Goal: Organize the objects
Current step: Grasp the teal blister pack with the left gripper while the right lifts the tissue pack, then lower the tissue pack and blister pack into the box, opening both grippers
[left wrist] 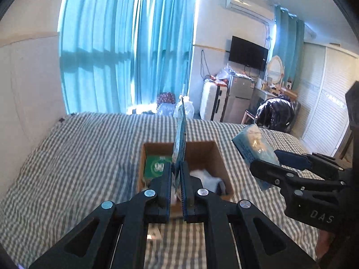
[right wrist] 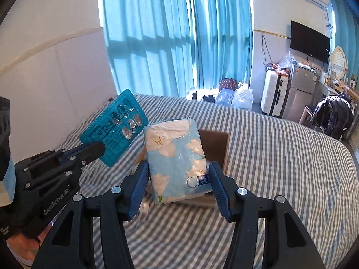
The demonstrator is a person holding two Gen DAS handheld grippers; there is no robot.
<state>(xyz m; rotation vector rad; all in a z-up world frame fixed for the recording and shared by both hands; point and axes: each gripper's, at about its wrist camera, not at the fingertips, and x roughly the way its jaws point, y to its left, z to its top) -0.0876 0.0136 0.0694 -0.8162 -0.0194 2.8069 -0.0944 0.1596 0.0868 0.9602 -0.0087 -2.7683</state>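
My left gripper (left wrist: pixel 178 168) is shut on a teal blister pack of pills (left wrist: pixel 180 139), seen edge-on in the left wrist view and flat-faced (right wrist: pixel 116 130) in the right wrist view. My right gripper (right wrist: pixel 179 168) is shut on a light-blue flowered tissue pack (right wrist: pixel 175 157), which also shows at the right of the left wrist view (left wrist: pixel 255 148). Both are held in the air above a brown cardboard box (left wrist: pixel 215 154) on the bed. The box holds a green packet (left wrist: pixel 157 167) and something white (left wrist: pixel 204 177). In the right wrist view the box (right wrist: pixel 215 148) is mostly hidden behind the tissue pack.
A grey-and-white checked bedspread (left wrist: pixel 78 157) covers the bed around the box. Beyond it hang teal curtains (left wrist: pixel 125 51). Plastic bags (right wrist: pixel 242 98), a white suitcase (right wrist: pixel 273 94), a small fridge (right wrist: pixel 300 85), a wall television (right wrist: pixel 309 40) and a chair with a black jacket (right wrist: pixel 334 114) stand at the far right.
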